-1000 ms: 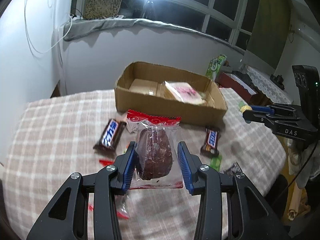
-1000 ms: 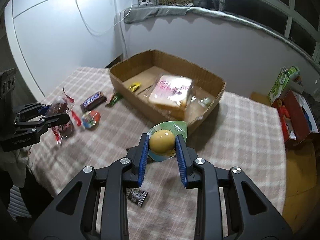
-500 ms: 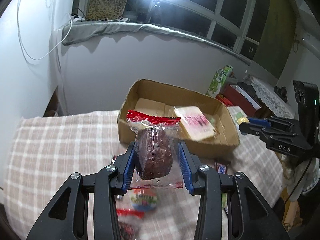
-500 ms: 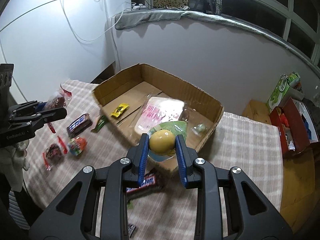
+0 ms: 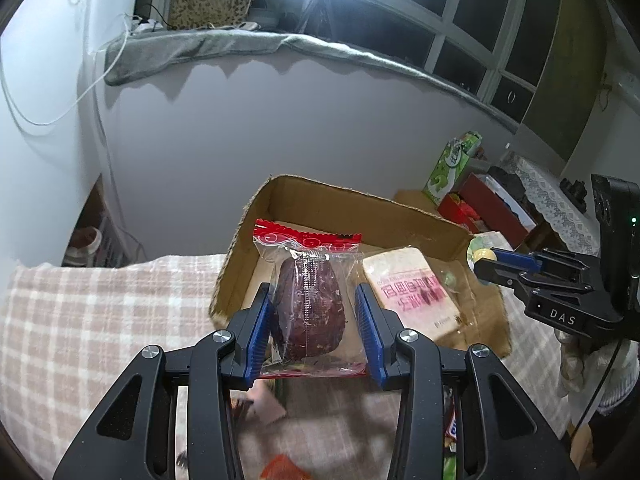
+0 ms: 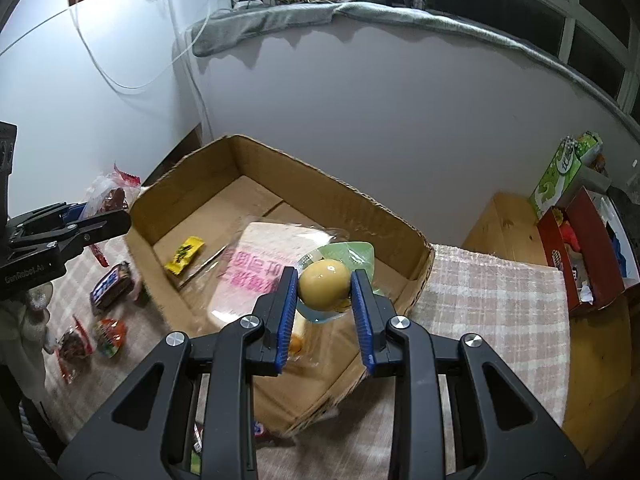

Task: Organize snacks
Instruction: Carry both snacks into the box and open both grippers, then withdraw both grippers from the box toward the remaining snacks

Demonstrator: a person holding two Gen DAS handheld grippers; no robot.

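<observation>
My left gripper (image 5: 314,320) is shut on a dark brown cake in a clear wrapper with a red top edge (image 5: 308,308), held over the near left corner of the open cardboard box (image 5: 352,204). My right gripper (image 6: 325,292) is shut on a yellow egg-shaped snack in a clear green-backed packet (image 6: 323,285), hanging above the box (image 6: 332,184) near its front wall. Inside the box lie a wrapped slice of bread with pink print (image 6: 256,264) and a small yellow packet (image 6: 185,253). Each gripper shows in the other's view: the right (image 5: 486,259) and the left (image 6: 116,220).
On the checked tablecloth (image 6: 492,292) left of the box lie a chocolate bar (image 6: 112,284), a round orange snack (image 6: 110,330) and a red-wrapped snack (image 6: 72,348). A green carton (image 6: 560,168) and a red box (image 6: 580,248) stand on a wooden stand at right. A wall rises behind the box.
Both grippers have moved forward with their snacks, from over the open tablecloth to above the cardboard box. The box now fills more of each view.
</observation>
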